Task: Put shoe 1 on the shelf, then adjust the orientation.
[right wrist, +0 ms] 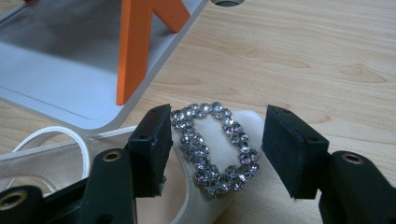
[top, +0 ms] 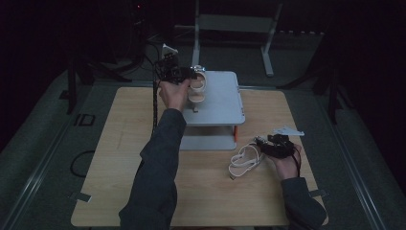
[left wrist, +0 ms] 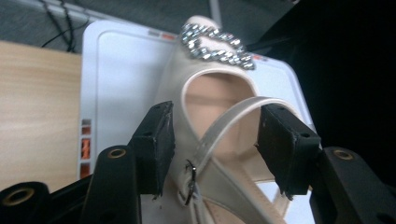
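Sandals, cream, jewelled buckles. One sandal (left wrist: pixel 219 135) lies on the far grey shelf (left wrist: pixel 121 70), between my left gripper's (left wrist: pixel 215 144) open jaws, toe pointing away. Second sandal (right wrist: pixel 210 149) on the near-right table (right wrist: pixel 303 56), under my right gripper (right wrist: pixel 212 149), jaws open, gripping nothing.

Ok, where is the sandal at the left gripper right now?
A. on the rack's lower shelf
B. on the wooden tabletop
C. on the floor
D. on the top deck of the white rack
D: the sandal lies on the top deck of the white rack, and the left gripper has its jaws open either side of the sandal's straps.
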The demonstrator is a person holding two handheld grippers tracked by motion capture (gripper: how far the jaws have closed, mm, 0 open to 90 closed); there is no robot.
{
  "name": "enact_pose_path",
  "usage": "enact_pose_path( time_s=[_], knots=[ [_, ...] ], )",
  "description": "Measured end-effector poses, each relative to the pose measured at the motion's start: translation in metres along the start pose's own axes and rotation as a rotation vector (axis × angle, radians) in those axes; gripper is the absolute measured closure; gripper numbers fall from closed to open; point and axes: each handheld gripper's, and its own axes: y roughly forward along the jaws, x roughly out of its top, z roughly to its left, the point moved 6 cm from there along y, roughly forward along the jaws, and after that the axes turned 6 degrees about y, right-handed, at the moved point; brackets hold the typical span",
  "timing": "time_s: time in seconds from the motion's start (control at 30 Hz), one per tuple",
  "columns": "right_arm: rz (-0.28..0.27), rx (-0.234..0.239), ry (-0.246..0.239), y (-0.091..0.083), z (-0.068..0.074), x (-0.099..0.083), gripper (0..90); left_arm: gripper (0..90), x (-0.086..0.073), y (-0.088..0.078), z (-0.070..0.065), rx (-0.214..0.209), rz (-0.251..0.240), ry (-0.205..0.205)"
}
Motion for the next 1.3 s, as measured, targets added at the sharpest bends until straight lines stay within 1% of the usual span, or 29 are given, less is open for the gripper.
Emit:
enact_pose_path(
  time_s=[0.03,0.17,0.23,0.37,0.43,0.5,0.53,0.57,0.6,0.63,0.67,0.73,0.8,0.87,0.9,0.93,0.97,1.03,1.07,1.1,1.13,1.17,1.2,1.23,1.3],
  knots=[
    [0.0,0.0,0.0,0.0,0.0,0.0,42.2,44.7,0.0,0.0,0.0,0.0,0.0,0.0],
    [0.0,-0.001,0.002,0.0,-0.002,0.0,42.1,43.8,0.002,-0.009,-0.004,-0.021,-0.056,0.044],
    [-0.001,-0.003,0.005,-0.001,-0.003,0.0,42.1,43.8,0.003,-0.014,-0.004,-0.016,-0.075,0.068],
    [-0.002,-0.004,0.005,-0.001,-0.003,0.0,42.1,43.9,0.003,-0.026,-0.001,0.003,-0.102,0.101],
    [-0.002,-0.006,0.007,-0.002,-0.003,0.0,42.1,44.2,0.002,-0.032,0.001,-0.012,-0.123,0.103],
    [-0.002,-0.006,0.01,-0.002,-0.003,-0.001,42.0,44.2,0.0,-0.038,0.005,-0.007,-0.133,0.108],
    [-0.002,-0.006,0.01,-0.002,-0.003,-0.001,42.0,44.1,0.0,-0.038,0.005,-0.007,-0.133,0.108],
    [-0.002,-0.006,0.01,-0.002,-0.003,-0.001,42.0,44.1,-0.003,-0.044,0.011,0.01,-0.134,0.122],
    [-0.004,-0.007,0.008,-0.002,-0.003,0.0,42.0,44.0,-0.004,-0.047,0.014,0.026,-0.136,0.135],
    [-0.004,-0.007,0.008,-0.002,-0.003,0.0,42.0,44.0,-0.005,-0.05,0.016,0.029,-0.151,0.139],
    [-0.004,-0.007,0.008,-0.002,-0.003,-0.001,42.0,44.0,-0.007,-0.053,0.019,0.022,-0.157,0.136],
    [-0.003,-0.008,0.007,-0.002,-0.003,-0.001,42.0,44.0,-0.01,-0.057,0.025,0.025,-0.166,0.134],
    [-0.002,-0.008,0.007,-0.002,-0.003,-0.001,42.0,43.9,-0.014,-0.06,0.032,0.035,-0.167,0.155],
    [-0.004,-0.007,0.007,-0.003,-0.003,0.0,42.0,43.9,-0.017,-0.064,0.038,0.021,-0.189,0.155],
    [-0.004,-0.006,0.01,-0.003,-0.003,0.0,42.0,43.9,-0.02,-0.064,0.042,0.025,-0.187,0.158],
    [-0.005,-0.006,0.009,-0.003,-0.003,0.0,42.0,43.8,-0.022,-0.064,0.046,0.048,-0.184,0.166],
    [-0.005,-0.006,0.009,-0.004,-0.002,0.0,42.0,43.8,-0.024,-0.064,0.049,0.066,-0.178,0.184],
    [-0.007,-0.002,0.009,-0.005,-0.002,0.0,42.0,43.7,-0.03,-0.064,0.055,0.056,-0.182,0.189],
    [-0.009,-0.003,0.01,-0.006,-0.002,0.001,41.9,43.7,-0.032,-0.064,0.057,0.066,-0.178,0.194],
    [-0.01,-0.001,0.012,-0.007,-0.002,0.001,41.9,43.6,-0.036,-0.063,0.06,0.091,-0.177,0.21],
    [-0.012,0.0,0.014,-0.008,-0.002,0.001,41.8,43.7,-0.039,-0.063,0.063,0.101,-0.178,0.22],
    [-0.014,0.002,0.015,-0.009,-0.002,0.002,41.8,43.7,-0.042,-0.062,0.066,0.098,-0.178,0.216],
    [-0.016,0.002,0.014,-0.01,-0.001,0.002,41.7,43.6,-0.046,-0.061,0.069,0.106,-0.167,0.217],
    [-0.016,0.002,0.014,-0.01,-0.001,0.002,41.7,43.6,-0.05,-0.06,0.072,0.127,-0.163,0.226],
    [-0.015,0.004,0.016,-0.012,-0.001,0.001,41.6,43.7,-0.058,-0.06,0.077,0.129,-0.161,0.228]
  ],
)
